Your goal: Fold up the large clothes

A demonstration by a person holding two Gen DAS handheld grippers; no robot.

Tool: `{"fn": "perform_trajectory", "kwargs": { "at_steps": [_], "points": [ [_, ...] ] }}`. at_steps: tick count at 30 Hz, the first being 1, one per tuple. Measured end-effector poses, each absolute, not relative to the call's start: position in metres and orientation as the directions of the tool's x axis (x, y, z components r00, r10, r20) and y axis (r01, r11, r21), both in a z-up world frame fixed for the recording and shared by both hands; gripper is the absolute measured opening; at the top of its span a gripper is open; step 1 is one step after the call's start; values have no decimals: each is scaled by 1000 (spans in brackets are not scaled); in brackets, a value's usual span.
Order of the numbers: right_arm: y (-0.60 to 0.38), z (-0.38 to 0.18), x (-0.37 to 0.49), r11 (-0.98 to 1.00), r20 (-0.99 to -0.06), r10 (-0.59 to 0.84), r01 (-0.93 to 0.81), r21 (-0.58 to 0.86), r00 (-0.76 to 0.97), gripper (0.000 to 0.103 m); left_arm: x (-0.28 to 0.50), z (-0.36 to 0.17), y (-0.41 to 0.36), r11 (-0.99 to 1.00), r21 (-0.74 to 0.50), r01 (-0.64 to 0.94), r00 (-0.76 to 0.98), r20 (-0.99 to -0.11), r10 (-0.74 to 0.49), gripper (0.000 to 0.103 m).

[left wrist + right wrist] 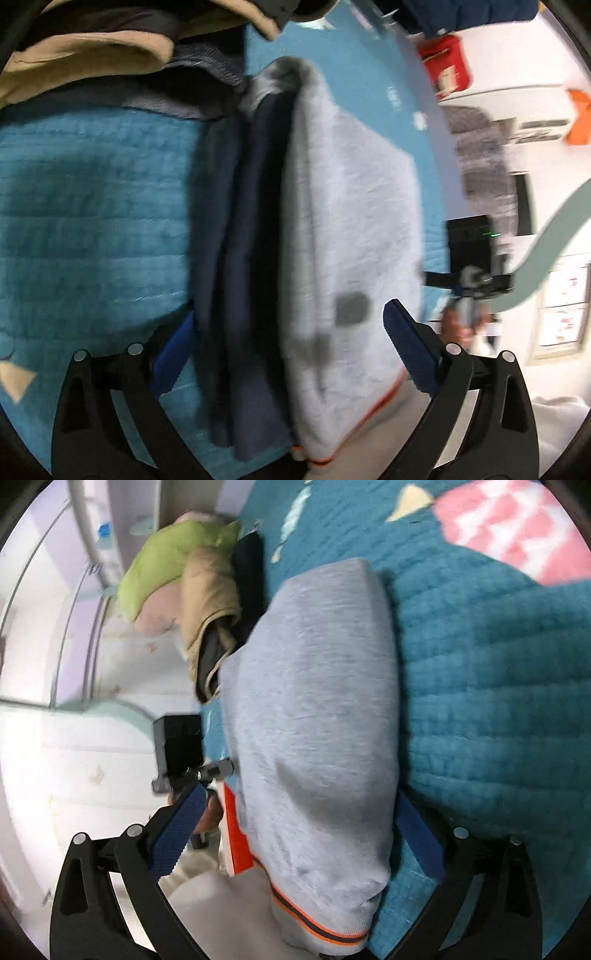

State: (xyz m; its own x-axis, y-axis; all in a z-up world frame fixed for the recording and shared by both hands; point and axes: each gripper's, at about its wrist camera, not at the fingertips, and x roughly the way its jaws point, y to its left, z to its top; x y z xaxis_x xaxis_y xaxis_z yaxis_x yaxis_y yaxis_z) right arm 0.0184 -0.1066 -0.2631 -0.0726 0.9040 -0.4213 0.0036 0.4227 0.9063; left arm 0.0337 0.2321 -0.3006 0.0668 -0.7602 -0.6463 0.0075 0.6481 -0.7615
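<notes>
A folded grey sweatshirt [351, 206] with an orange and dark striped hem lies on the teal quilted bedspread [92, 221], its navy inner layers [251, 258] showing along the left fold. My left gripper [290, 314] stands open, its blue pads wide apart on either side of the fold and not pressing on it. In the right wrist view the same grey sweatshirt [317, 709] lies between the blue pads of my right gripper [301, 794], which is open too. Each view shows the other gripper's black camera block [469, 251] [179, 749] beside the garment.
A heap of beige and dark clothes [92, 55] lies at the far left of the bed. Green, pink and beige clothes [166, 576] are piled near the bed's edge. White furniture [92, 760] stands beyond that edge. A pink and white patch [509, 528] marks the bedspread [498, 701].
</notes>
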Motion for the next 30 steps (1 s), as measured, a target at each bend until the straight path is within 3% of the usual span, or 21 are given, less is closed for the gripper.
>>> {"fn": "perform_trajectory", "kwargs": {
  "at_steps": [3, 5, 7, 9, 10, 12, 15, 17, 20, 25, 30],
  "points": [
    [-108, -262, 17, 331, -332, 941, -33, 943, -59, 97, 33, -306, 230, 617, -787, 25, 54, -615, -787, 96],
    [-114, -266, 15, 202, -202, 979, -6, 979, -31, 97, 33, -304, 225, 610, -791, 35, 66, -607, -792, 96],
    [-114, -276, 16, 135, -136, 991, 36, 990, 9, 97, 34, -302, 215, 629, -775, 54, 63, -626, -777, 96],
    [-113, -280, 18, 228, -230, 972, 72, 971, 35, 95, 31, -300, 207, 682, -726, 87, 72, -678, -732, 96],
    [-103, -273, 20, 325, -326, 945, 55, 944, 19, 95, 30, -298, 202, 707, -702, 91, 84, -702, -708, 96],
    [-77, -255, 21, 536, -540, 841, -83, 840, -30, 95, 27, -295, 196, 744, -663, 78, 120, -735, -667, 97],
    [-57, -239, 10, 684, -703, 711, -232, 691, 5, 94, 14, -294, 203, 744, -667, 39, 240, -717, -655, 98],
    [-60, -238, 6, 726, -735, 675, -228, 648, 61, 93, -2, -291, 205, 761, -646, 48, 344, -705, -620, 98],
    [-72, -243, -1, 717, -701, 697, -131, 685, 150, 94, -12, -290, 191, 822, -563, 84, 404, -735, -544, 98],
    [-39, -237, -2, 813, -790, 571, -287, 507, 223, 97, -5, -286, 177, 882, -463, 83, 383, -803, -457, 98],
    [-45, -238, -10, 830, -788, 553, -258, 494, 272, 96, 0, -287, 176, 892, -447, 65, 372, -819, -437, 98]
  ]
}}
